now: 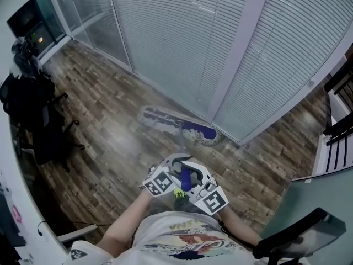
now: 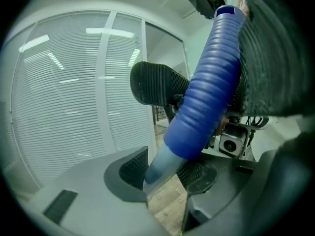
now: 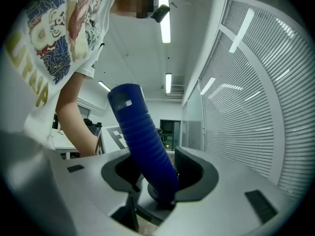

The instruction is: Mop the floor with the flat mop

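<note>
Below the blind-covered glass partition (image 1: pixel 193 48): wood-plank floor (image 1: pixel 99 126), running from the partition's foot back towards the person. No planks show a definite wet sheen. A paler, hazy band lies out from the partition's foot, and whether that is damp or only reflected light cannot be told.

Well away from the partition, off its left end: dark office chairs (image 1: pixel 33 115), standing on the floor, with planks around them judged not yet reached.

Just beside the partition's foot: flat mop head (image 1: pixel 193 130), purple with a pale fringe, lying flat on the planks and roughly parallel to the partition. Its pale shaft (image 1: pixel 180 142) slopes back from the partition towards the person.

Farthest from the partition, at the shaft's top: blue ribbed grip (image 2: pixel 206 82).

Left hand-held gripper (image 2: pixel 165 173): jaws partly closed and clamped on the pale shaft, just below the blue ribbed grip.

Right hand-held gripper (image 3: pixel 158 176): jaws partly closed around the blue ribbed grip itself, pads pressed on its sides, higher up the handle than the left.

Status, as a judgement: mopping is under way, with the mop firmly held in both grippers and its head down on the floor. The strip along the partition is being worked. The wider floor back from the partition appears left to do.
</note>
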The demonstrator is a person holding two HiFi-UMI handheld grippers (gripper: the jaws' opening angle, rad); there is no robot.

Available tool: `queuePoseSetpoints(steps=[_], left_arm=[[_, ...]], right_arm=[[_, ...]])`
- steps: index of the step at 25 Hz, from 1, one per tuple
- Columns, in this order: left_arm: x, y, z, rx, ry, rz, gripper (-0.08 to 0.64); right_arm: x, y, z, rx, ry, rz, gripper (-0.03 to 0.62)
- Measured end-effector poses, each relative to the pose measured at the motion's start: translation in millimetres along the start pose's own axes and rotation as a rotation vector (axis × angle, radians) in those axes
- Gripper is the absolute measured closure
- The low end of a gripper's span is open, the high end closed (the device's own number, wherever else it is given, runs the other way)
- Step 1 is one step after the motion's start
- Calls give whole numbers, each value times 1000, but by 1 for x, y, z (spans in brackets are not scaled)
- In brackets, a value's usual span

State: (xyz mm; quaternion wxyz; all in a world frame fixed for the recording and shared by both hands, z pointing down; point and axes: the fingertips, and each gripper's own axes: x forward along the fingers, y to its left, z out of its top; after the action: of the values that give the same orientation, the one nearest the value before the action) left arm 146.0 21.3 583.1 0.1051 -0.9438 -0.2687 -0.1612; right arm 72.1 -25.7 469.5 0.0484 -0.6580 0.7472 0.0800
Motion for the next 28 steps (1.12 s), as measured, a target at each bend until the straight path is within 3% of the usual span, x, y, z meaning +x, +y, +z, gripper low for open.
queuePoseSetpoints(steps=[11, 13, 15, 18, 22, 25, 28], left_arm=[[5, -2, -1, -50, 15, 37, 417], [0, -11, 1, -62, 7, 54, 417], [-6, -23, 4, -70, -5, 65, 416], [-23, -47, 4, -79, -13, 76, 416], [-54, -94, -5, -93, -19, 97, 416], [-76, -139, -14, -107, -14, 116, 414], [-97, -180, -20, -123, -14, 138, 414]], right_arm=[[-4, -2, 8, -22, -39, 4, 419], [-13, 10, -2, -57, 55, 44, 422], [-24, 25, -17, -114, 185, 88, 422], [-29, 53, -5, -93, 132, 87, 422], [-52, 110, -18, -147, 263, 143, 420], [-68, 156, -3, -101, 195, 140, 422], [-92, 202, -12, -140, 290, 190, 420]])
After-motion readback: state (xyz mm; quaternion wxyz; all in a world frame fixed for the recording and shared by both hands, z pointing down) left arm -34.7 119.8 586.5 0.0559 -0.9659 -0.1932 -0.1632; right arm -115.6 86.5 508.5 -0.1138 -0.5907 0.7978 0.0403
